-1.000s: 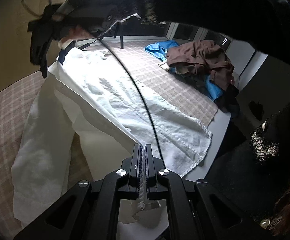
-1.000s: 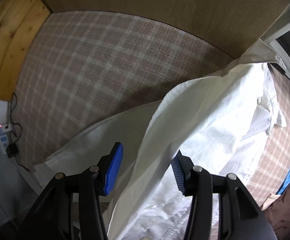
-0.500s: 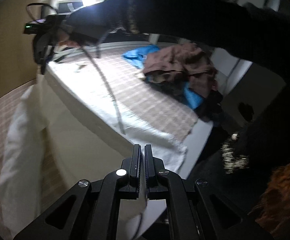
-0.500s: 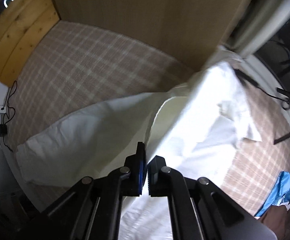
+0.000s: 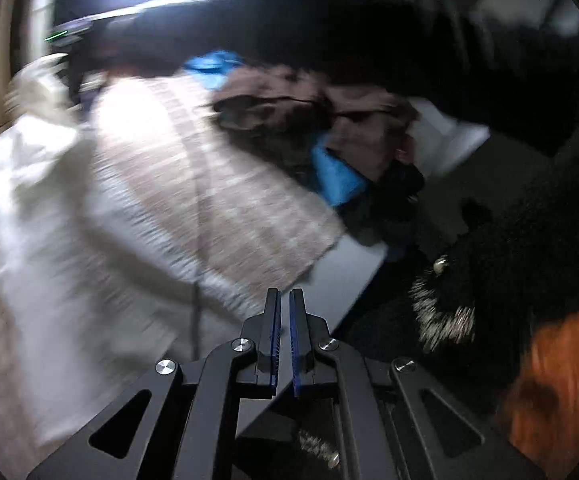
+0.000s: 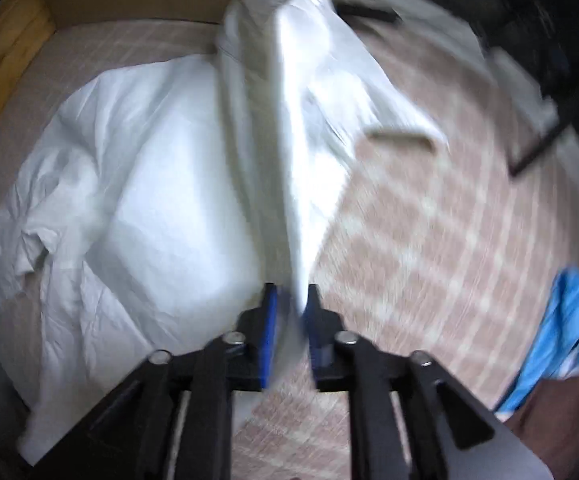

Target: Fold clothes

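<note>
The right gripper [image 6: 291, 312], having just clamped onto the white garment [image 6: 161, 200], is now sweeping its edge across the plaid bed cover [image 6: 429, 240], while the left gripper [image 5: 283, 316] is swinging along near-closed, apparently empty, folding underway.

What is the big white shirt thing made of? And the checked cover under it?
The white garment looks like thin woven cloth, maybe cotton: matte, with many fine creases. The right claw holds a fold of it. The checked cover looks like a coarser woven fabric, matte pink-beige with pale lines, though blur hides its weave.
</note>
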Demonstrator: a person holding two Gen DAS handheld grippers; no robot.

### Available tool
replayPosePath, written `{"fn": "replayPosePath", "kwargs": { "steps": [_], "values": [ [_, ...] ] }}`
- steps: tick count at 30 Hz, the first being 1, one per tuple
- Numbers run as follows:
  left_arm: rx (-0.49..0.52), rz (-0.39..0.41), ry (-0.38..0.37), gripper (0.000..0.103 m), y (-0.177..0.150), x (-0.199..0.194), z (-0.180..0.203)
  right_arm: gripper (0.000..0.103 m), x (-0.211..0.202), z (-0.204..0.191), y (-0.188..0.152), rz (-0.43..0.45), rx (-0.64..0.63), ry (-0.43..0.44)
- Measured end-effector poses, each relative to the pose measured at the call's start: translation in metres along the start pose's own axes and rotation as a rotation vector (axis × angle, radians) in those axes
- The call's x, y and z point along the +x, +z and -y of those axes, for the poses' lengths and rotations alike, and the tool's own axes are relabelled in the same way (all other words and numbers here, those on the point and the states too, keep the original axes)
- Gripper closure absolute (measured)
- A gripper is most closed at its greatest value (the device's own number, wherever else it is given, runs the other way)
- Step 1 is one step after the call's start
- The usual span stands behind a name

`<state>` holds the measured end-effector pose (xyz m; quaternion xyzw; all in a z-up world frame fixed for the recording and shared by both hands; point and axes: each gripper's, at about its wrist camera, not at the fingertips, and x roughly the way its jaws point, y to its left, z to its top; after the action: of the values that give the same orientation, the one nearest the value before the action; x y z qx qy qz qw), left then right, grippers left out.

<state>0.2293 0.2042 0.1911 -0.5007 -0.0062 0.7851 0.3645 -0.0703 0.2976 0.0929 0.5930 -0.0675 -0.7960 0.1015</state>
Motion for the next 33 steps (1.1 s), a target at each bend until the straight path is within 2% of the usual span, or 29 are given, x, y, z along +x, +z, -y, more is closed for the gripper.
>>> {"fn": "replayPosePath", "kwargs": {
  "steps": [1, 3, 4, 6, 8, 11, 12, 13, 15, 16, 18, 19, 22, 23, 24, 25, 27, 30, 33],
  "values": [
    [-0.037, 0.005, 0.034, 0.094, -0.006, -0.01, -0.007, 0.086, -0.005, 0.005, -0.013, 0.018, 0.018, 0.031],
    [-0.124, 0.023, 0.125, 0.089, -0.021, -0.034, -0.026, 0.076, -0.015, 0.014, -0.039, 0.053, 0.055, 0.092],
    [-0.161, 0.029, 0.178, 0.087, -0.03, -0.046, -0.035, 0.067, -0.019, 0.018, -0.052, 0.071, 0.073, 0.123],
    [-0.183, 0.014, 0.249, 0.086, -0.043, -0.056, -0.046, 0.066, -0.029, 0.027, -0.078, 0.107, 0.11, 0.184],
    [-0.204, -0.002, 0.317, 0.08, -0.056, -0.065, -0.057, 0.066, -0.039, 0.036, -0.103, 0.143, 0.147, 0.246],
    [-0.207, -0.062, 0.347, 0.068, -0.056, -0.059, -0.063, 0.066, -0.046, 0.031, -0.15, 0.152, 0.185, 0.322],
    [-0.198, -0.064, 0.327, 0.062, -0.051, -0.054, -0.061, 0.066, -0.044, 0.023, -0.169, 0.137, 0.198, 0.33],
    [-0.188, -0.065, 0.306, 0.05, -0.045, -0.049, -0.058, 0.066, -0.041, 0.017, -0.186, 0.127, 0.223, 0.322],
    [-0.156, -0.063, 0.28, 0.041, -0.029, -0.034, -0.05, 0.066, -0.034, 0.009, -0.211, 0.125, 0.273, 0.316],
    [-0.128, -0.068, 0.29, 0.038, -0.021, -0.022, -0.046, 0.066, -0.032, 0.004, -0.221, 0.125, 0.291, 0.32],
    [-0.044, -0.11, 0.393, 0.038, -0.007, 0.008, -0.038, 0.066, -0.028, -0.004, -0.237, 0.13, 0.312, 0.314],
    [-0.019, -0.133, 0.42, 0.038, -0.004, 0.02, -0.038, 0.066, -0.027, -0.008, -0.243, 0.134, 0.32, 0.311],
    [0.023, -0.237, 0.445, 0.042, -0.004, 0.046, -0.054, 0.066, -0.026, -0.02, -0.257, 0.148, 0.33, 0.328],
    [0.03, -0.271, 0.449, 0.058, -0.006, 0.051, -0.063, 0.066, -0.026, -0.025, -0.26, 0.156, 0.33, 0.336],
    [0.035, -0.301, 0.452, 0.079, -0.008, 0.054, -0.072, 0.066, -0.026, -0.03, -0.263, 0.166, 0.328, 0.341],
    [0.017, -0.298, 0.43, 0.087, -0.007, 0.048, -0.08, 0.066, -0.025, -0.035, -0.264, 0.174, 0.324, 0.345],
    [-0.017, -0.291, 0.39, 0.088, -0.005, 0.037, -0.096, 0.066, -0.02, -0.046, -0.263, 0.177, 0.317, 0.354],
    [-0.008, -0.272, 0.413, 0.089, -0.002, 0.019, -0.111, 0.066, 0.003, -0.067, -0.256, 0.135, 0.306, 0.378],
    [0.001, -0.275, 0.435, 0.089, -0.003, 0.012, -0.121, 0.066, 0.021, -0.084, -0.251, 0.099, 0.282, 0.362]
  ]
}}
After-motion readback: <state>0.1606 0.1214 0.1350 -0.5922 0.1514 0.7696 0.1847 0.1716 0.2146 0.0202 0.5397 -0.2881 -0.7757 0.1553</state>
